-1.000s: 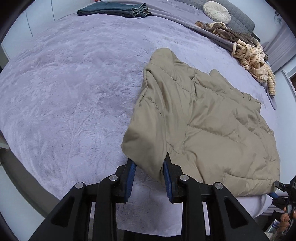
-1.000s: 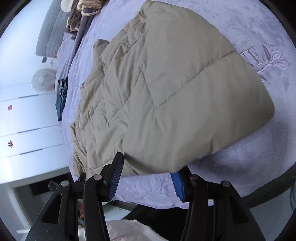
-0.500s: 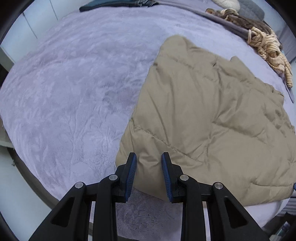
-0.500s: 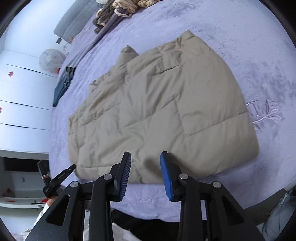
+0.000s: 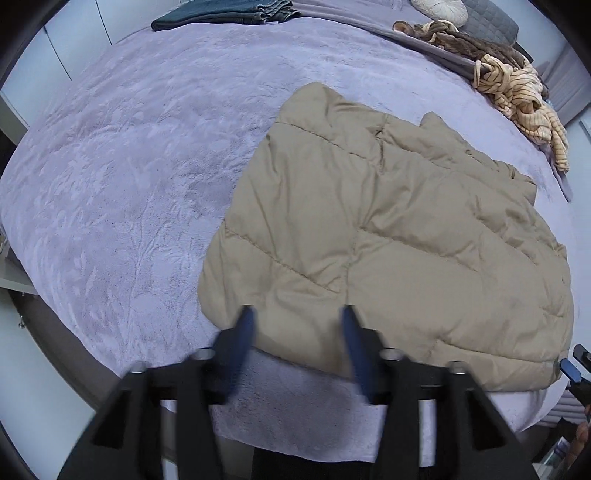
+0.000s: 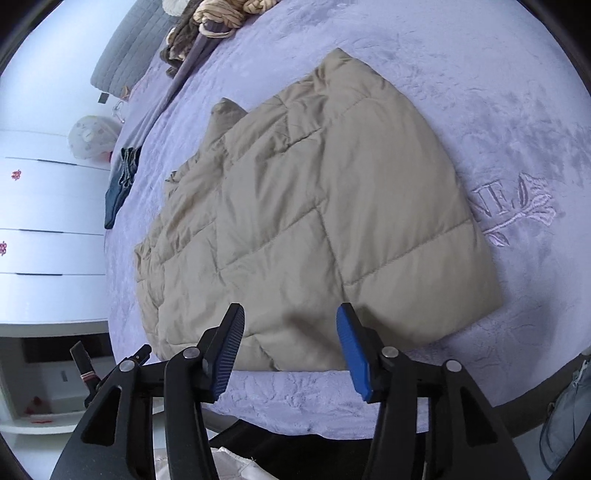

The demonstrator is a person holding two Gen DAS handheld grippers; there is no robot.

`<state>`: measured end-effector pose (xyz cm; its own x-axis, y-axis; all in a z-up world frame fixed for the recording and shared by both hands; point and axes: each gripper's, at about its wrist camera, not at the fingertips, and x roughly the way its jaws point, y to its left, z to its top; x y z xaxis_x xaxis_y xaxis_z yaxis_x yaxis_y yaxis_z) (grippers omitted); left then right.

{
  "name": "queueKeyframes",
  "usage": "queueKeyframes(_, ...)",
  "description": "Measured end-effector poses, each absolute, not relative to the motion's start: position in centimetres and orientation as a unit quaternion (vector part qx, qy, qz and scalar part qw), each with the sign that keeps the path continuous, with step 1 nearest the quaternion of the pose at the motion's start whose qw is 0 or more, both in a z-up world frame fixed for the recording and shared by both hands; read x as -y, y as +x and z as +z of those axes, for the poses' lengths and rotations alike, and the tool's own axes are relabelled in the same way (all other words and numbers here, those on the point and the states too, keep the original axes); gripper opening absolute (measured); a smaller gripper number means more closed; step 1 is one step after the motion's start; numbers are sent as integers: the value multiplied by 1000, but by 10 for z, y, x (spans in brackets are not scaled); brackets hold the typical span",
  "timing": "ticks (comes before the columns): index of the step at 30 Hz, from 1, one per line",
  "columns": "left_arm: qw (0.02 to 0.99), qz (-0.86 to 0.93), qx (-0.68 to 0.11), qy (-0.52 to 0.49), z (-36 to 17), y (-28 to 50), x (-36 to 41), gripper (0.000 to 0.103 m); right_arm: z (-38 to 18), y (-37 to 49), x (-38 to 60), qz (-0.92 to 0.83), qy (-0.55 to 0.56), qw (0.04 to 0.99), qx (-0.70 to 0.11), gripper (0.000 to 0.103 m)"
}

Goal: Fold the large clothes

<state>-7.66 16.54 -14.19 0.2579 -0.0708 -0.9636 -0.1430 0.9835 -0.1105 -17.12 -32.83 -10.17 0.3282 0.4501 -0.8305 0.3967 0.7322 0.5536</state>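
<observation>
The beige padded jacket [image 5: 388, 236] lies flat on the lilac bed [image 5: 129, 184], right of centre in the left view. The left gripper [image 5: 297, 341] is opening its jaws wide over the near hem, holding nothing. The right gripper [image 6: 290, 339] is also opening, empty. I think each should bite one hem corner deeply, so the thick cloth folds evenly.

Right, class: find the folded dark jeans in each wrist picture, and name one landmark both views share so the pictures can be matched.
Left wrist view: the dark jeans lie at the top edge, left of centre, on the far side of the bed.
Right wrist view: the dark jeans lie at the left, along the bed's edge by the white drawers.
Shared landmark: the beige quilted coat, spread mid-bed.
</observation>
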Motion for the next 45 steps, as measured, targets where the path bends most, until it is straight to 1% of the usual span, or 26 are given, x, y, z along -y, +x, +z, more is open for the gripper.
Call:
queueKeyframes(1,797,30,-598,-84,-135,-81,-161,101,-99,-171,324,26,362,729,-580,57)
queueKeyframes(2,805,32,-587,-78,-129,-89,-157,102,-98,-172,320,33,359,729,-582,57)
queueKeyframes(5,809,25,-583,-69,-117,-98,-144,102,-99,-175,313,48,350,727,-589,64)
queueKeyframes(9,812,20,-580,-61,-112,-97,-144,102,-104,-176,306,53,353,722,-593,65)
queueKeyframes(10,811,18,-581,-61,-113,-95,-144,102,-104,-177,305,53,353,723,-591,68)
queueKeyframes(12,810,13,-584,-58,-112,-90,-144,102,-101,-174,301,53,353,728,-586,79)
queueKeyframes(13,810,10,-584,-54,-111,-87,-145,102,-100,-172,299,54,351,730,-584,82)
queueKeyframes(17,814,-9,-579,-39,-108,-76,-148,102,-96,-159,276,59,342,737,-580,82)
queueKeyframes(24,810,-39,-585,-20,-111,-43,-178,102,-96,-136,220,58,325,737,-589,83)
queueKeyframes(29,804,-40,-594,-6,-124,-21,-200,102,-99,-123,191,44,320,736,-595,83)
queueKeyframes(34,786,-68,-614,-21,-140,-6,-211,102,-105,-117,174,28,322,729,-603,84)
queueKeyframes(35,783,-72,-617,-22,-143,-4,-211,102,-106,-116,171,25,323,728,-604,90)
queueKeyframes(36,780,-77,-620,-23,-146,-2,-211,102,-107,-115,171,23,323,727,-605,103)
queueKeyframes(41,770,-88,-631,-27,-157,6,-209,102,-111,-106,162,15,322,728,-605,103)
queueKeyframes(45,760,-103,-640,-41,-168,14,-212,102,-120,-96,157,6,316,715,-623,103)
